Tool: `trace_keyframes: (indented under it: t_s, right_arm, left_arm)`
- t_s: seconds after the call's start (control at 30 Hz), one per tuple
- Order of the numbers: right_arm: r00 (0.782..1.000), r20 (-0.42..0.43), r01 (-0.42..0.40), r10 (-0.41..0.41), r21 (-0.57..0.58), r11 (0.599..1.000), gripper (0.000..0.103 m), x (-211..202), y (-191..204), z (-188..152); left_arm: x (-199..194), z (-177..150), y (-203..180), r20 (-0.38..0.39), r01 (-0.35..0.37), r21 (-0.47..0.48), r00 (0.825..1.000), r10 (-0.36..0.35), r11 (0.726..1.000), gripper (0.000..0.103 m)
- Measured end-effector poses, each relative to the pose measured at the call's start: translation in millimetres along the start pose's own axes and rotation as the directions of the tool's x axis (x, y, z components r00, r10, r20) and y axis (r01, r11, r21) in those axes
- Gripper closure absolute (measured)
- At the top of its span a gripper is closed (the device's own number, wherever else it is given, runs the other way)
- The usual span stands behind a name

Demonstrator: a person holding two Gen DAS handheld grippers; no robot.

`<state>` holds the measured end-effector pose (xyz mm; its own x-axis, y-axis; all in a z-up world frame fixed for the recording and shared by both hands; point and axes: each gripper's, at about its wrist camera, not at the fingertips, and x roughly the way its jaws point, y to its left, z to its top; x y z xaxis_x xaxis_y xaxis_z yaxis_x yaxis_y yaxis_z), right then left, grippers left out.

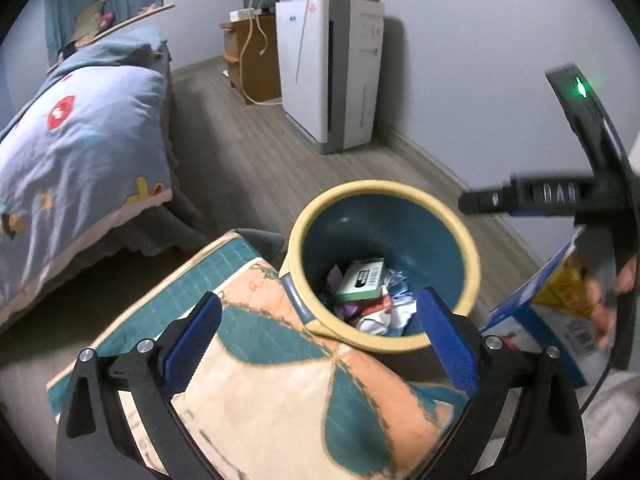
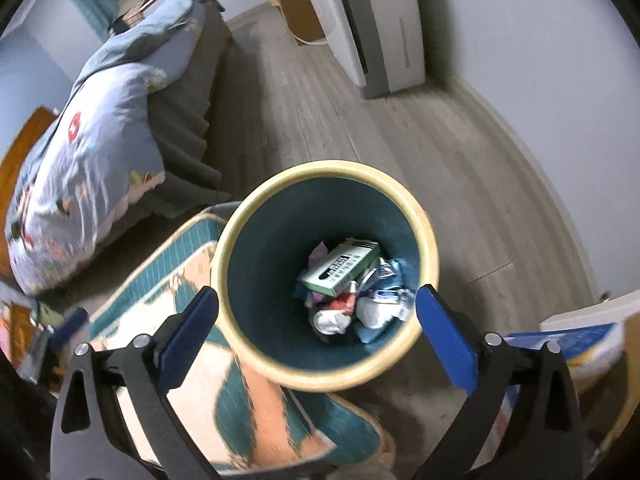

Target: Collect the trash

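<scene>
Below: wood floor [image 2: 400,140], bin [image 2: 424,216] w/ trash [image 2: 340,272]

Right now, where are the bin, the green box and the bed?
bin [image 2: 425,216], right wrist view, cream rim.
green box [image 2: 340,270], right wrist view, its barcoded top face.
bed [image 1: 80,152], left wrist view, blue patterned cover.

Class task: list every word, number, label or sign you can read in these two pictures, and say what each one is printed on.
No text reads clearly enough to quote.
Green box in the bin: a barcode and a black printed band, too small to read.
Blue and white carton beside the bin: large printed characters, blurred and partly hidden by a hand.
White appliance by the wall: small blue mark and panel print, too small to read.
</scene>
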<state>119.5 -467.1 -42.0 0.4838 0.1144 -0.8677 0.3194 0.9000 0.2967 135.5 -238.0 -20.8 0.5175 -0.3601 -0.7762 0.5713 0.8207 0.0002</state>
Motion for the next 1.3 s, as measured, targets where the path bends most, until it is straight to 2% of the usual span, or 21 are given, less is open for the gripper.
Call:
trace_keyframes:
  t_s: [0.07,0.13,0.33,0.5,0.63,0.77,0.87,1.03,1.3]
  right_arm:
    - [0.999,0.024,0.032,-0.031,-0.041,0.999,0.006,-17.1,7.0,-14.9]
    - [0.997,0.048,0.063,-0.059,-0.074,0.995,0.006,-32.4,11.2,-29.6]
    - [0.99,0.088,0.117,-0.106,-0.124,0.985,0.006,-57.7,16.0,-62.6]
    - [0.989,0.103,0.118,-0.103,-0.149,0.982,0.006,-67.4,23.3,-79.0]
    - [0.988,0.1,0.132,-0.115,-0.187,0.973,0.006,-69.5,33.0,-90.2]
    - [0.986,0.117,0.143,-0.122,-0.188,0.972,0.006,-72.3,33.4,-90.6]
    - [0.984,0.119,0.149,-0.129,-0.177,0.973,0.006,-71.6,31.3,-90.5]
    - [0.984,0.124,0.147,-0.13,-0.149,0.978,0.006,-72.4,28.1,-90.8]
    - [0.982,0.124,0.165,-0.145,-0.169,0.972,0.006,-69.7,36.0,-90.8]
  left_arm:
    - [-16.3,-4.2,0.1,0.016,0.004,-0.019,1.0,-0.004,1.0,0.005]
    - [-30.9,-11.1,-2.0,0.023,-0.021,-0.028,1.0,0.021,0.999,0.005]
    - [-46.6,-29.3,-4.3,-0.01,-0.146,-0.078,0.989,0.146,0.986,0.005]
    - [-46.5,-33.9,-0.8,0.007,-0.113,-0.111,0.993,0.115,0.987,0.005]
    - [-45.8,-32.6,-7.2,0.015,-0.144,-0.077,0.989,0.145,0.987,0.005]
    - [-47.4,-33.7,-11.3,0.026,-0.146,-0.039,0.989,0.147,0.988,0.005]
    - [-51.8,-34.4,-11.4,0.035,-0.122,-0.04,0.992,0.123,0.992,0.005]
    - [-57.3,-35.2,-10.3,0.048,-0.117,-0.039,0.992,0.119,0.992,0.005]
    - [-61.9,-35.3,-7.1,0.053,-0.115,-0.04,0.992,0.117,0.993,0.005]
